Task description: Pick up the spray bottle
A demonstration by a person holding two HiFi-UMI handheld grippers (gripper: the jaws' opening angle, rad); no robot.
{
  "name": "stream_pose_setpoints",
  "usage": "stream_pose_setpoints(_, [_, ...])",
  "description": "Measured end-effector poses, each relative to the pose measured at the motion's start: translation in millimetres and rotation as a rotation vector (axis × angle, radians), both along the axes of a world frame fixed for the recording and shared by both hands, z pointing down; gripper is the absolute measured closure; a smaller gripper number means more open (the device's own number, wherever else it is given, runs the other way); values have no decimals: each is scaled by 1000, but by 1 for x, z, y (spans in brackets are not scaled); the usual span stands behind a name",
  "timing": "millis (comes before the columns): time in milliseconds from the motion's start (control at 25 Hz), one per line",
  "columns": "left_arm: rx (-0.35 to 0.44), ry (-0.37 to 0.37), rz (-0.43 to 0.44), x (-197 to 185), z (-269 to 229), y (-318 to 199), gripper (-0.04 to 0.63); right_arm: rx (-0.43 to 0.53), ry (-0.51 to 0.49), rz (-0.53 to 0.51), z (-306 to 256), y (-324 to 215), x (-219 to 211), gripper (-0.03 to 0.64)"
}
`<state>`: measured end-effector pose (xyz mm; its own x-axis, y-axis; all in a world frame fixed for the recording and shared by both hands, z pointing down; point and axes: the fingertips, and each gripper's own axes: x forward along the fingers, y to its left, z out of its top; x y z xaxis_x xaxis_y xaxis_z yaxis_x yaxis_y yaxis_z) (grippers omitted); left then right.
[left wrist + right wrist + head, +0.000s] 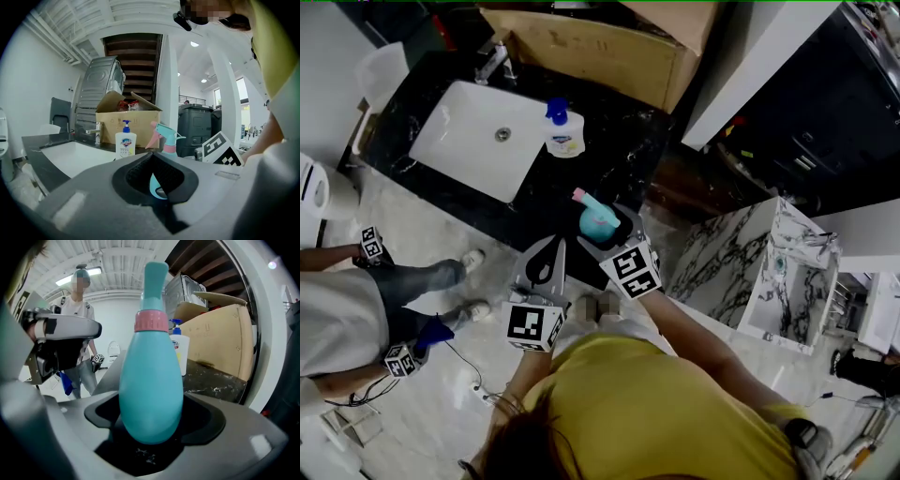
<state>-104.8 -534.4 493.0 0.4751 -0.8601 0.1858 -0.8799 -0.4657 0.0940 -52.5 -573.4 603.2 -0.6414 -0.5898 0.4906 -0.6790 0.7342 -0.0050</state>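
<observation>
Black marble counter (609,155), one white sink (473,131) set in it; one pump soap bottle (564,131) beside the basin, one cardboard box (591,47) behind; one teal spray bottle (598,221), pink collar, upright near the counter's front edge; two tongs: right tongs (606,231) spread wide around the spray bottle, gaps visible both sides, not clamping; left tongs (555,246) clenched, empty, just beside.

Black marble counter (619,164) with white sink (459,141), cardboard box (581,47) behind — pale marbled floor (403,216).
</observation>
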Motion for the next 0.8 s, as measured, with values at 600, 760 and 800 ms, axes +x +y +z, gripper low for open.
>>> stream_pose_setpoints(600, [21,0,13,4,-9,3,589,35,-41,49,-44,-3,9,229])
stream_pose_setpoints(760, [42,2,10,5,-18,8,591,64,-52,94,-74,3,18,229])
stream_pose_setpoints(800, [48,0,10,5,-21,9,589,80,-55,109,-81,4,22,229])
